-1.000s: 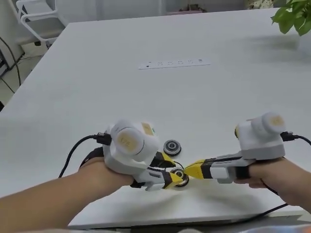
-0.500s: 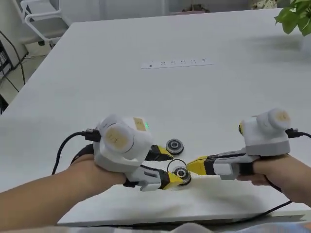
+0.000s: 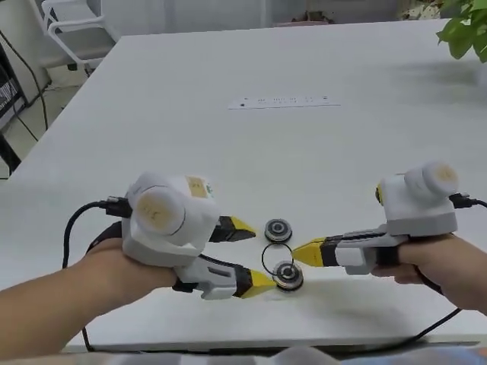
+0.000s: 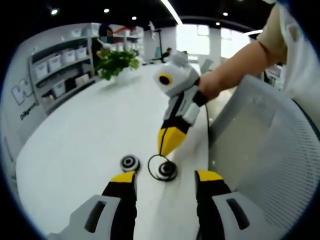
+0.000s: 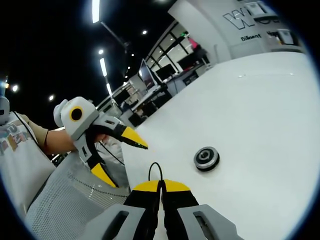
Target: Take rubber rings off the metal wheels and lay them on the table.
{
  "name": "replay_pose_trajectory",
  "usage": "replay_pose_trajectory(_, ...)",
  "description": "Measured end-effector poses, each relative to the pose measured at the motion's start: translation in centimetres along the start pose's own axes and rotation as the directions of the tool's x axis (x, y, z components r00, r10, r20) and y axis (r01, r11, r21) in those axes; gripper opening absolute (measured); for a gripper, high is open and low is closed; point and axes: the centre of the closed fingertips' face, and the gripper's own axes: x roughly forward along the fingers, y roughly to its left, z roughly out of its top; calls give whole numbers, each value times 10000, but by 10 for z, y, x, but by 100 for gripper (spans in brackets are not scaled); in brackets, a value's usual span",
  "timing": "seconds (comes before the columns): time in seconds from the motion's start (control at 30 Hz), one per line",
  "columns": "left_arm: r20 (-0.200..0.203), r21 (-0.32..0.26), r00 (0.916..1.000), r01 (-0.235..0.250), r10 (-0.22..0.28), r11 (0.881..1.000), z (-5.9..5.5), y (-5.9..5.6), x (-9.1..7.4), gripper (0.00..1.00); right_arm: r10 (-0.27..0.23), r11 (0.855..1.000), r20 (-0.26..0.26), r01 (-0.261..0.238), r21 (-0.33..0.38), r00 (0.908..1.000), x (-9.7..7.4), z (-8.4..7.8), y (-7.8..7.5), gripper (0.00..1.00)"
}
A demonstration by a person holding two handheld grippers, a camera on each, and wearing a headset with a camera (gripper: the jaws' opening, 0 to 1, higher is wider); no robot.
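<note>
Black rubber ring (image 3: 264,258) pops loose from its wheel!
Right gripper (image 3: 300,252) stays clamped on the ring, holding it up against the metal wheel (image 3: 287,276) on the table (image 3: 304,152). Left gripper (image 3: 257,254) has sprung wide, wheel released. Next: lay the ring down, then the second wheel (image 3: 278,230).

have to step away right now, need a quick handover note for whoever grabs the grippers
Left gripper: open, near wheel just ahead of its tips, not gripped.
Right gripper: shut on a rubber ring, which is beside the near wheel; can't tell if it's fully free.
Far wheel: on the table, looks to have its ring on.
Done: no ring laid down yet.
Left: lay this ring down, then strip the far wheel.
</note>
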Motion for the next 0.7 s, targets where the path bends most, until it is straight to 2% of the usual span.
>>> replay_pose_trajectory(0.33, 143, -299, 9995, -279, 284, 9992, -1, 5, -20, 57, 59, 9998, -161, -61, -168, 9999, 8, 9, 3, 0)
replay_pose_trajectory(0.7, 170, -766, 9972, -712, 727, 9945, -13, 13, -38, 60, 40, 9995, -438, -54, -325, 9990, 23, 14, 8, 0)
